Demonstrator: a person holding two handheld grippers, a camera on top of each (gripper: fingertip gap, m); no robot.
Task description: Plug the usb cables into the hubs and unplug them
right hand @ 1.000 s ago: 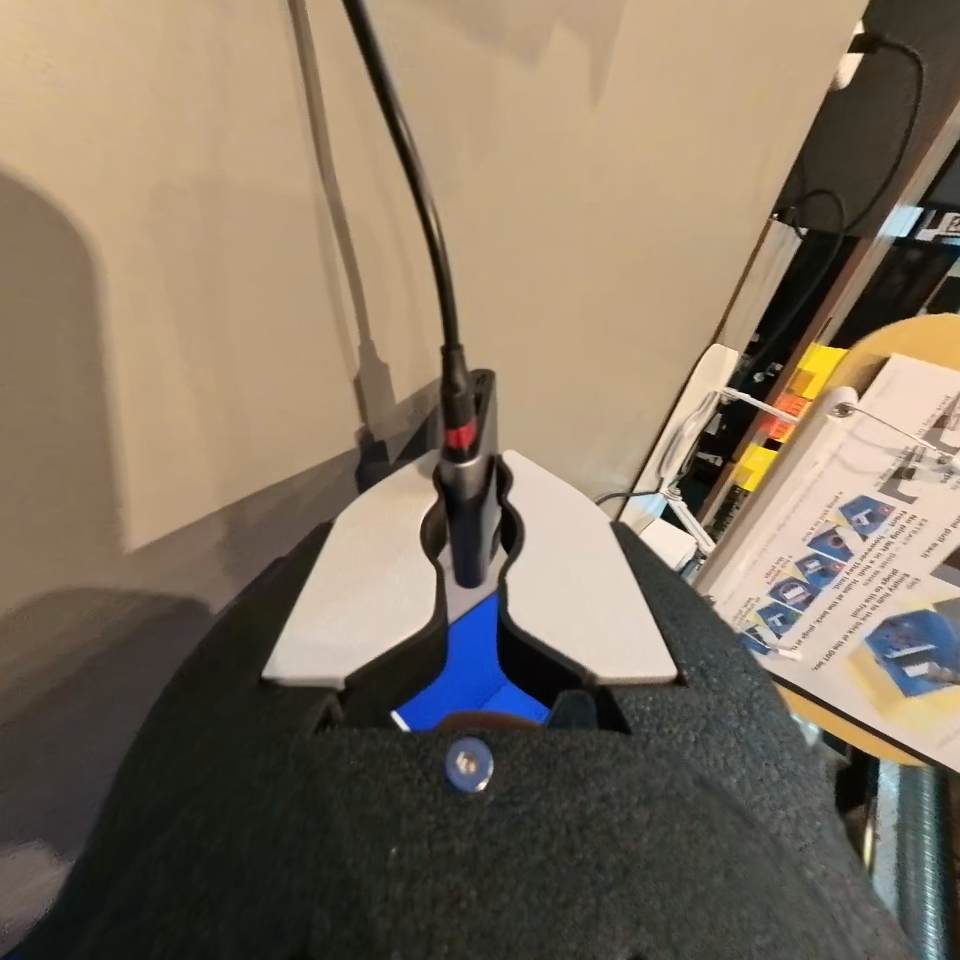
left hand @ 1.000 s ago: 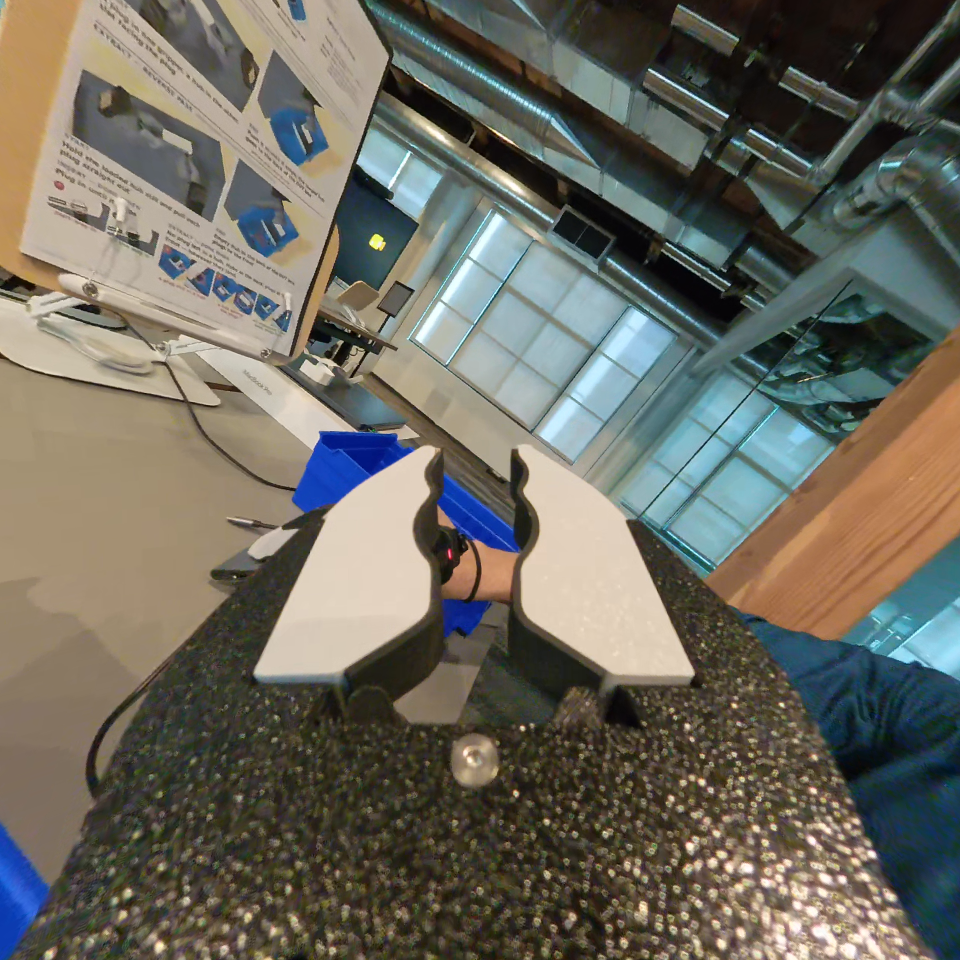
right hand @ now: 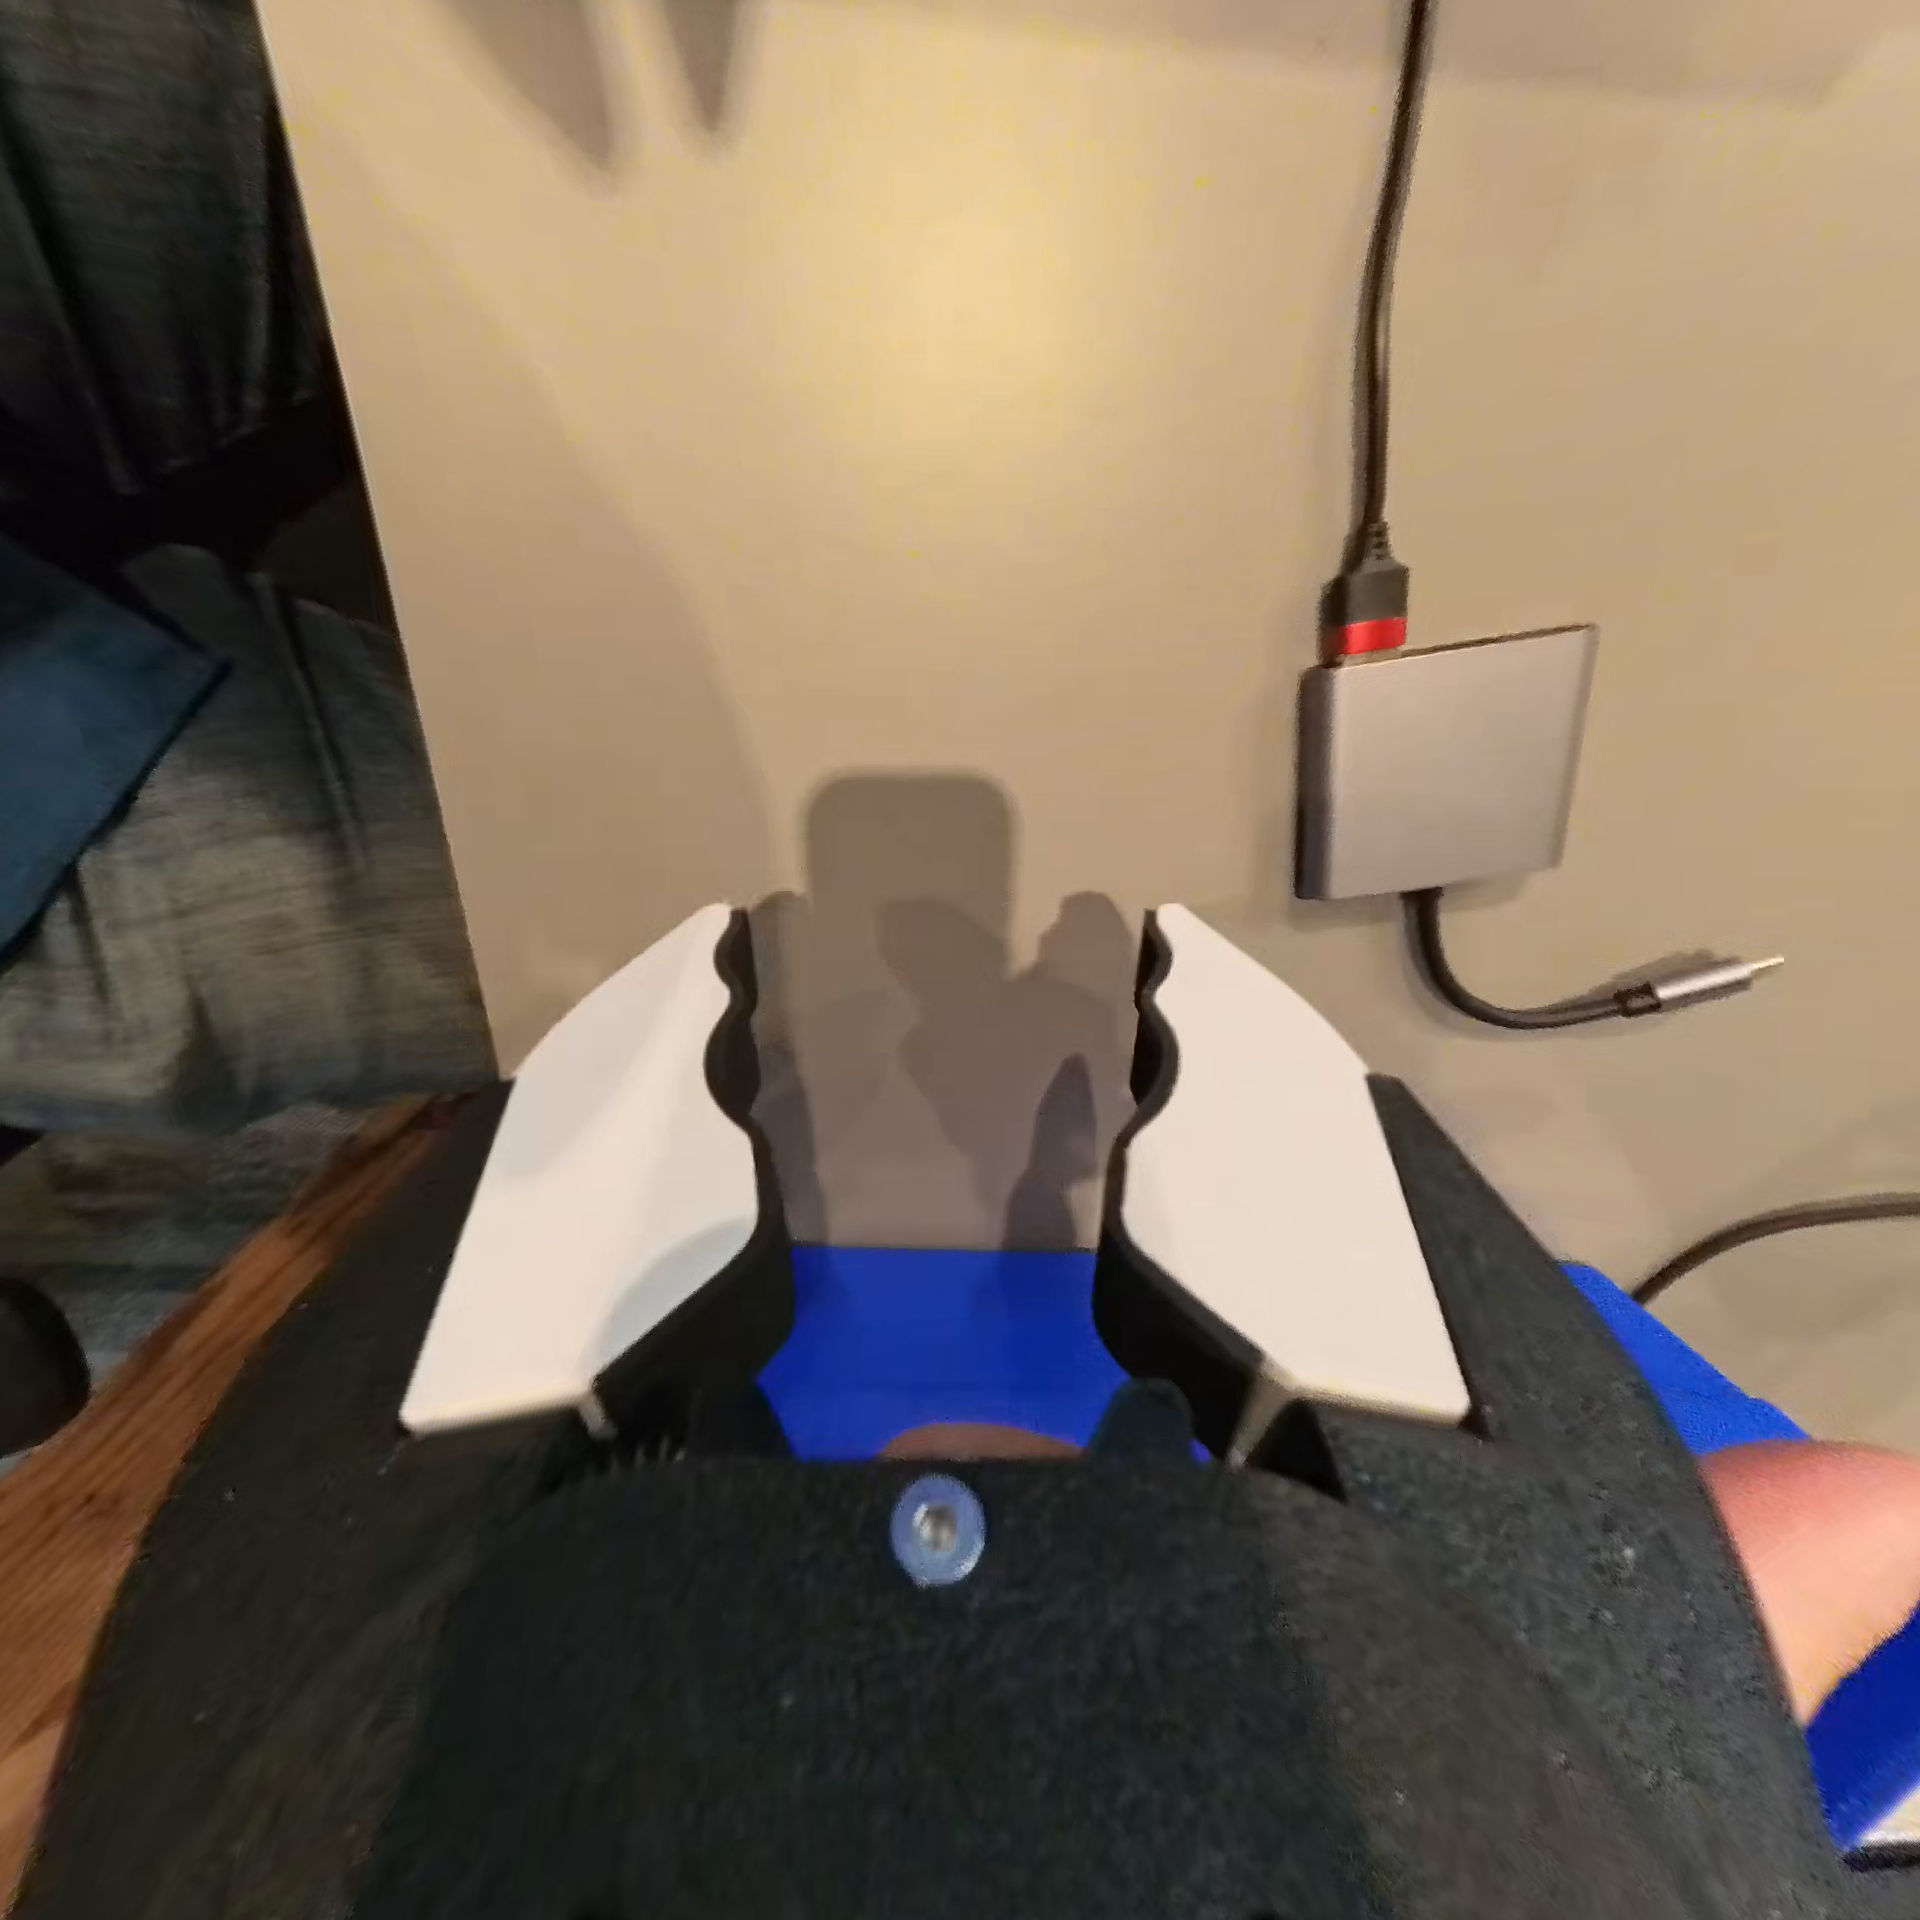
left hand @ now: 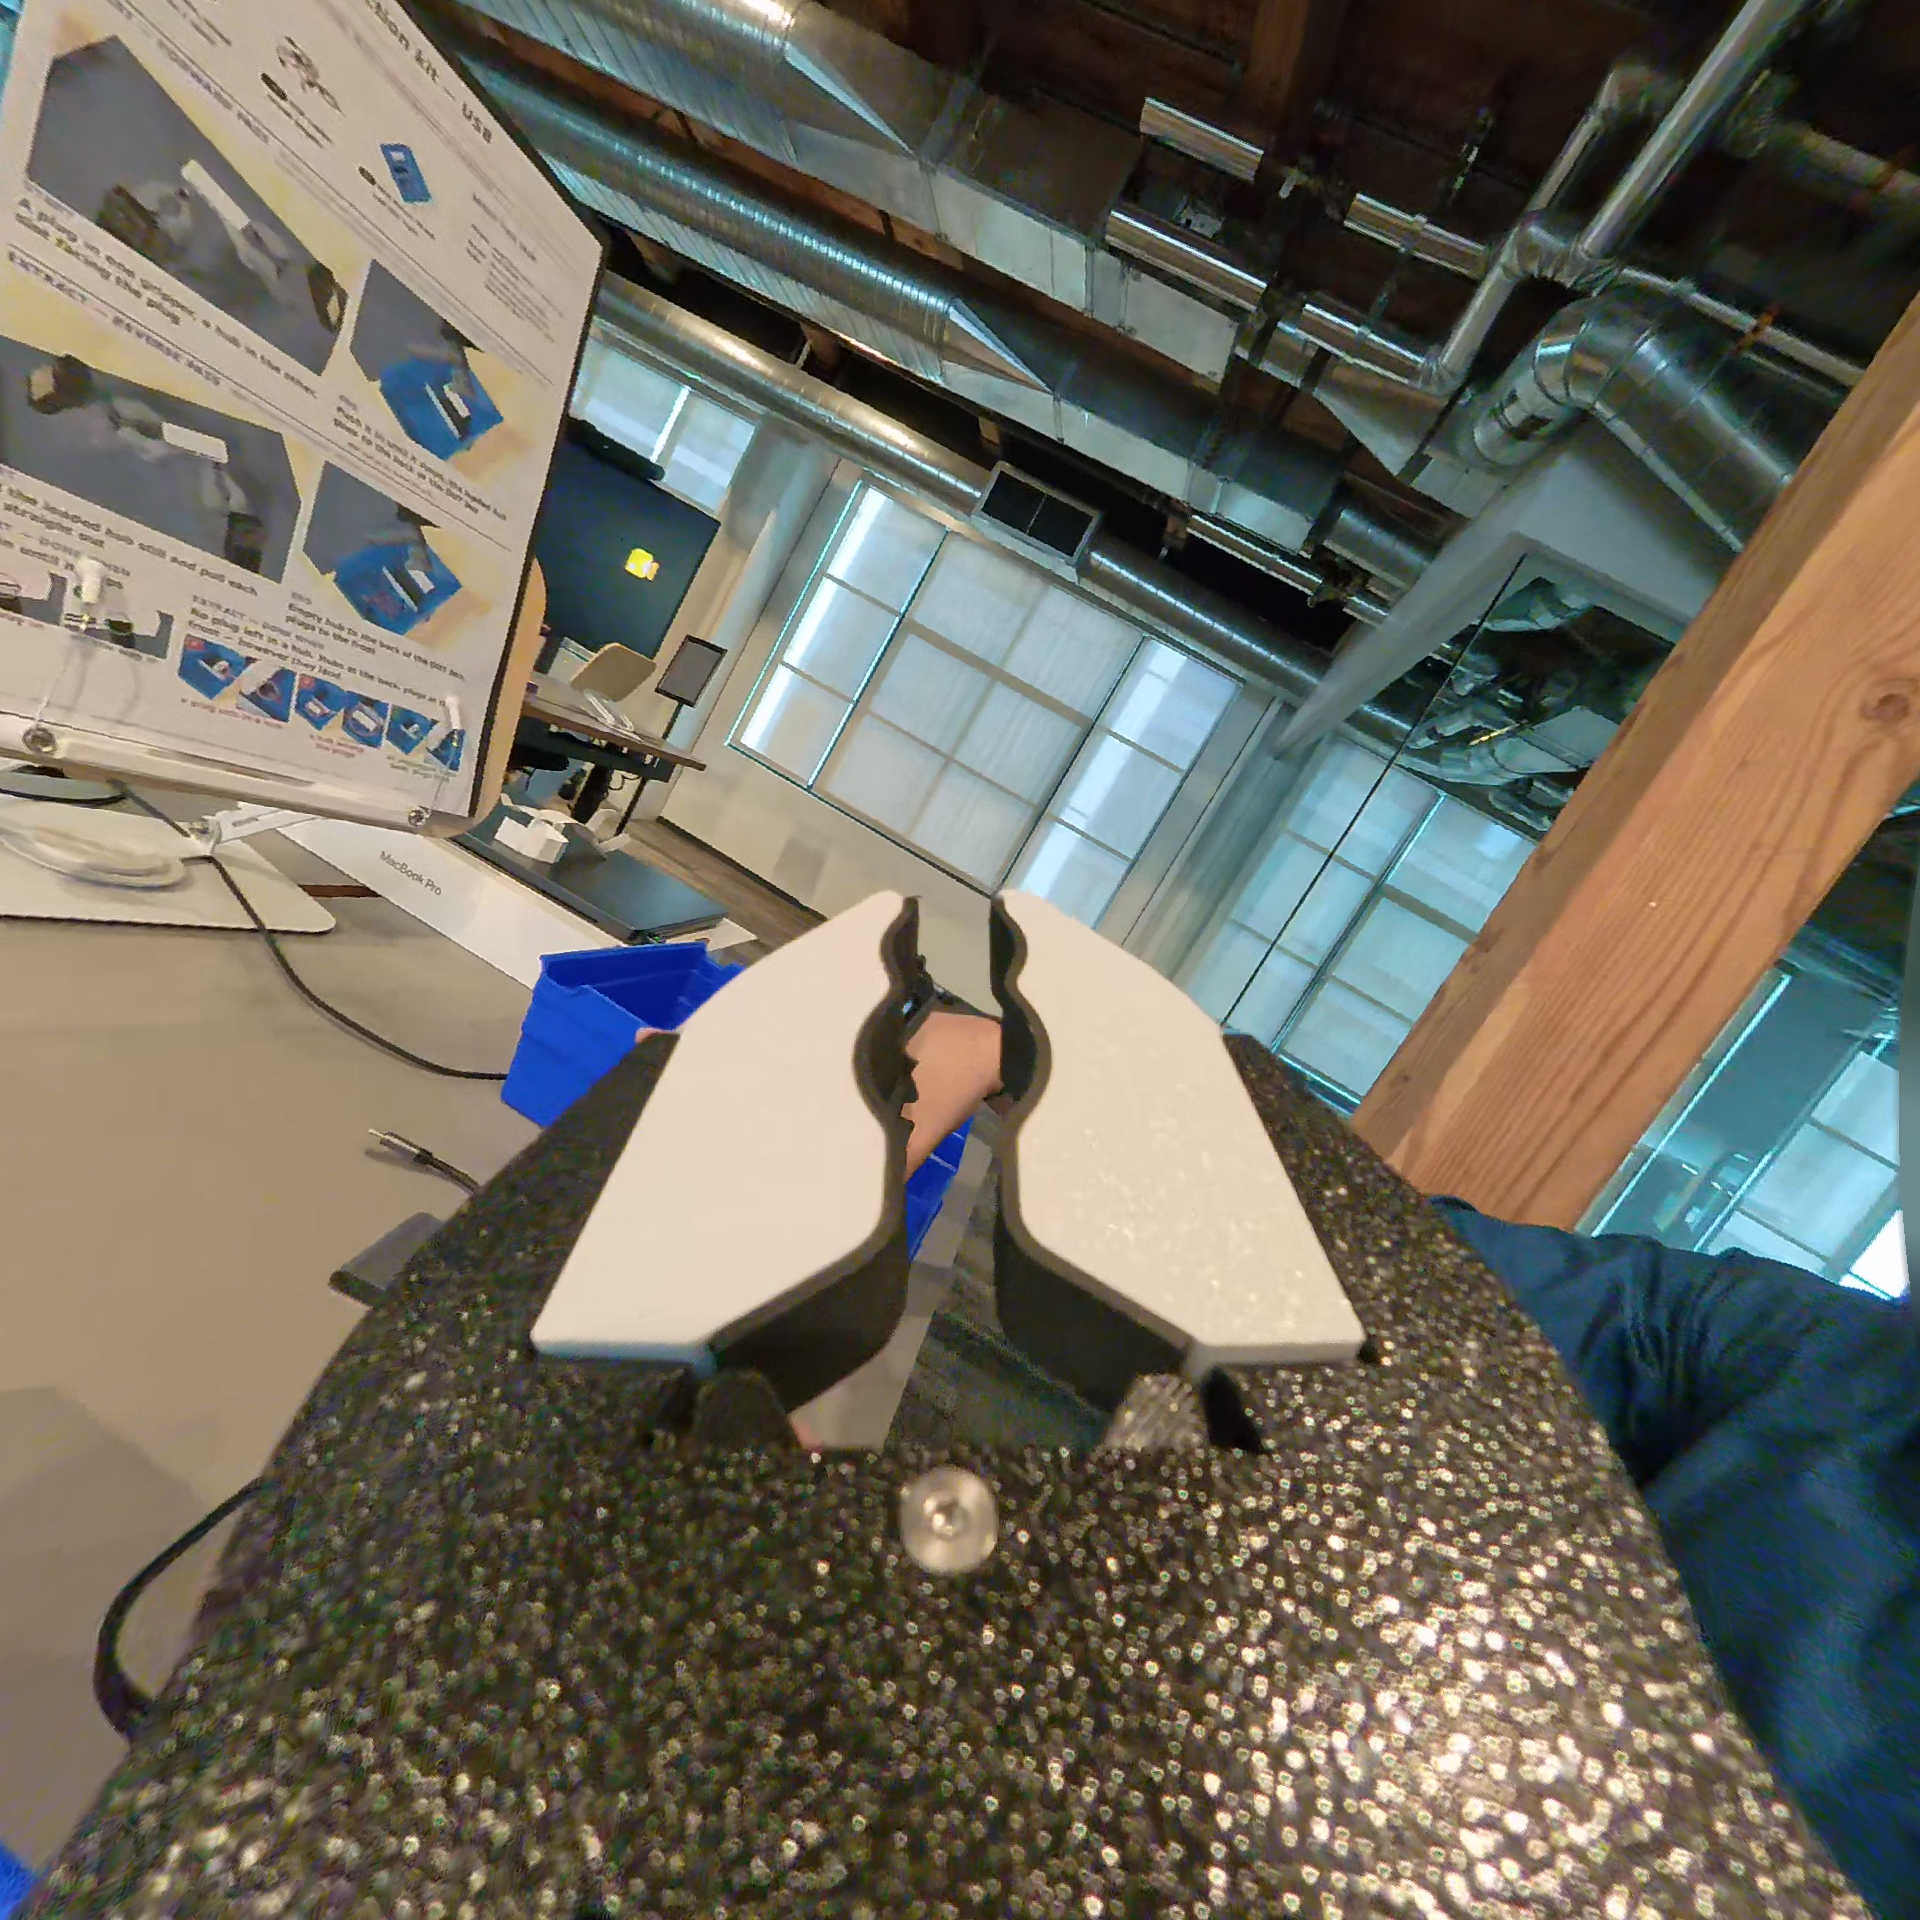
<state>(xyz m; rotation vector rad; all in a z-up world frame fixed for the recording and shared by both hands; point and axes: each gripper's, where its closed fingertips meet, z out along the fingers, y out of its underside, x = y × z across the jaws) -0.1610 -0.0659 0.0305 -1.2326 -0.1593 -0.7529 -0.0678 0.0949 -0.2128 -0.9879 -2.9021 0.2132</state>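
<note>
My right gripper (right hand: 940, 925) is open and empty, held over the beige table (right hand: 935, 416). A grey hub (right hand: 1444, 764) lies flat on the table to its right, apart from it. A black cable's red-banded plug (right hand: 1366, 613) sits in the hub's far edge. The hub's own short lead ends in a loose plug (right hand: 1683, 982). My left gripper (left hand: 954, 920) points up and away, its fingers nearly together with nothing between them. A grey hub corner (left hand: 379, 1262) and a loose plug tip (left hand: 400, 1148) show to its left.
A blue bin (left hand: 613, 997) stands on the table, and its blue wall (right hand: 935, 1340) shows under my right gripper. An instruction board (left hand: 260, 416) on a white stand is at far left. A wooden post (left hand: 1662, 831) and a person's blue sleeve (left hand: 1714, 1455) are at right. My right fingertips sit around 30 centimeters from my left ones.
My right gripper has let go of the hub, opened wide and drawn away from it. The hub now lies flat with the cable still plugged in. My left gripper's gap has narrowed.
</note>
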